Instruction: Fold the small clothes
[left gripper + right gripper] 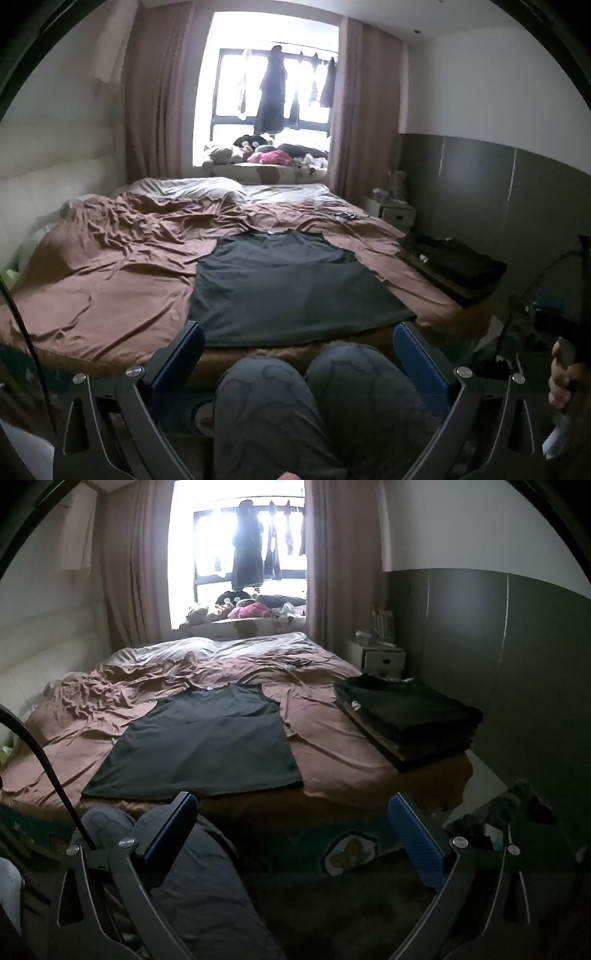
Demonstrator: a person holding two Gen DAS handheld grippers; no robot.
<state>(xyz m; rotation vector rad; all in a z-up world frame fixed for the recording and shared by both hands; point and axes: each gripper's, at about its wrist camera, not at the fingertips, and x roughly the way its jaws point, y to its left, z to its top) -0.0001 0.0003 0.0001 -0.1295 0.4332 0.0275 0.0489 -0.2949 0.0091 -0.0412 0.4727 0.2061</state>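
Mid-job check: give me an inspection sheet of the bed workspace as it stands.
Surface: bed with wrinkled brown sheet.
Job's things: dark sleeveless top spread flat near the edge; folded dark stack at its right.
Clutter: small dark items further back on the sheet.
Grippers: left gripper and right gripper open, empty, short of the bed.
Cables: black cable at left.
Surroundings: window with hanging clothes, nightstand.

Matt grey cloth top (207, 738) — on rumpled brown cotton sheet (325, 749)
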